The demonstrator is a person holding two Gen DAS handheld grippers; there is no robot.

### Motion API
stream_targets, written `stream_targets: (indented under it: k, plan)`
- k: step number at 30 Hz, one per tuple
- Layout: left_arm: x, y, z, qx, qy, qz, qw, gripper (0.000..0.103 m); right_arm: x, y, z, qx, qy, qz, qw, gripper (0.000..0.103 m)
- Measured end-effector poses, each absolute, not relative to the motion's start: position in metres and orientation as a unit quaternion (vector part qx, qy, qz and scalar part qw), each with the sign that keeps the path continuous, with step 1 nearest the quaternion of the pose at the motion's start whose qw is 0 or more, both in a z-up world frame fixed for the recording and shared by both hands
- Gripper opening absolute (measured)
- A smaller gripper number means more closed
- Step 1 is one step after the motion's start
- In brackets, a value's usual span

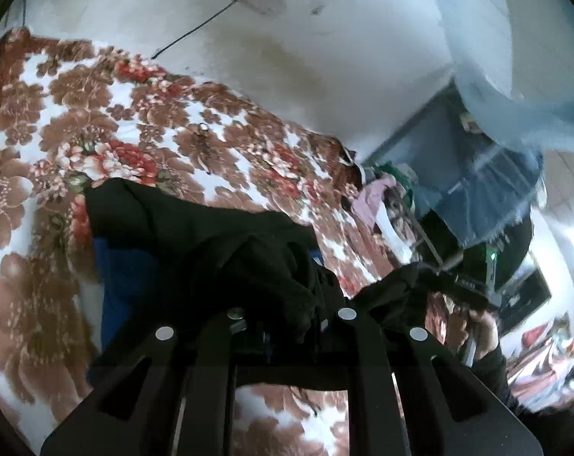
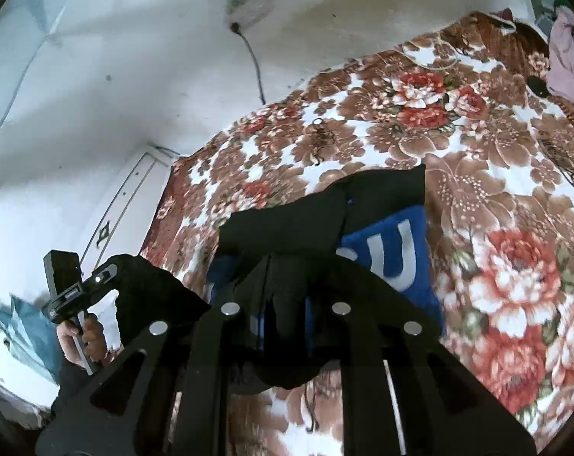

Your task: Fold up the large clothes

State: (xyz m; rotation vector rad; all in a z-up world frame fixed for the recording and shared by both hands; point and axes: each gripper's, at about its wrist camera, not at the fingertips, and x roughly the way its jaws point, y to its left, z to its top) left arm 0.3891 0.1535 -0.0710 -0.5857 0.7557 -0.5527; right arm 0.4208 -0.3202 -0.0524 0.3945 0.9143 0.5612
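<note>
A large black garment (image 1: 180, 228) with a blue panel (image 1: 127, 288) lies partly on the flowered bed and is lifted at its near edge. In the right wrist view the garment (image 2: 287, 224) shows a blue panel with white letters (image 2: 393, 254). My left gripper (image 1: 290, 319) is shut on a bunched black edge of it. My right gripper (image 2: 287, 315) is shut on another black edge. The right gripper also shows in the left wrist view (image 1: 457, 285), and the left gripper shows in the right wrist view (image 2: 108, 277), both holding black cloth.
The bed carries a brown, red and white flowered blanket (image 1: 173, 136). A white wall with a black cable (image 1: 195, 30) stands behind it. Pink cloth (image 1: 370, 201) and clutter lie past the bed's end. A pale blue net (image 1: 514, 95) hangs at the right.
</note>
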Motion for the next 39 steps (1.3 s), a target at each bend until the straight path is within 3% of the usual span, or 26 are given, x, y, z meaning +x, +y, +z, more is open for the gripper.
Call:
stream_targets:
  k: [10,15,20,26,28,29,30,31,33,34,35,39]
  plan:
    - [0.524,0.201,-0.120,-0.352,0.395,-0.214,0.821,0.013,0.577,-0.326,-0.109,0.230,0.496,0.211,0.810,0.015]
    - [0.587,0.221,-0.176,-0.391,0.440,-0.177,0.788,0.014,0.641,-0.326,-0.165,0.262,0.536,0.183,0.781,0.015]
    - [0.623,0.218,-0.224,-0.381,0.479,-0.153,0.776,0.014,0.683,-0.311,-0.212,0.217,0.570,0.164,0.775,0.015]
    - [0.654,0.224,-0.264,-0.393,0.502,-0.128,0.760,0.024,0.717,-0.300,-0.246,0.184,0.586,0.165,0.772,0.019]
    - [0.659,0.222,-0.264,-0.392,0.504,-0.132,0.758,0.037,0.720,-0.298,-0.250,0.187,0.594,0.159,0.766,0.031]
    - [0.657,0.220,-0.261,-0.399,0.498,-0.143,0.757,0.064,0.718,-0.297,-0.248,0.190,0.592,0.164,0.766,0.042]
    - [0.657,0.218,-0.257,-0.399,0.495,-0.151,0.757,0.081,0.715,-0.294,-0.244,0.186,0.586,0.172,0.770,0.061]
    - [0.656,0.215,-0.254,-0.393,0.497,-0.156,0.758,0.084,0.711,-0.290,-0.237,0.174,0.577,0.177,0.778,0.069]
    - [0.654,0.214,-0.247,-0.386,0.500,-0.154,0.760,0.091,0.702,-0.285,-0.222,0.149,0.558,0.174,0.798,0.076]
    - [0.651,0.218,-0.241,-0.387,0.499,-0.145,0.762,0.093,0.699,-0.284,-0.217,0.146,0.551,0.175,0.802,0.091]
    - [0.647,0.225,-0.235,-0.389,0.496,-0.130,0.765,0.095,0.694,-0.284,-0.208,0.143,0.541,0.172,0.811,0.098]
    - [0.627,0.248,-0.198,-0.386,0.470,-0.098,0.787,0.095,0.672,-0.282,-0.169,0.112,0.500,0.164,0.843,0.099]
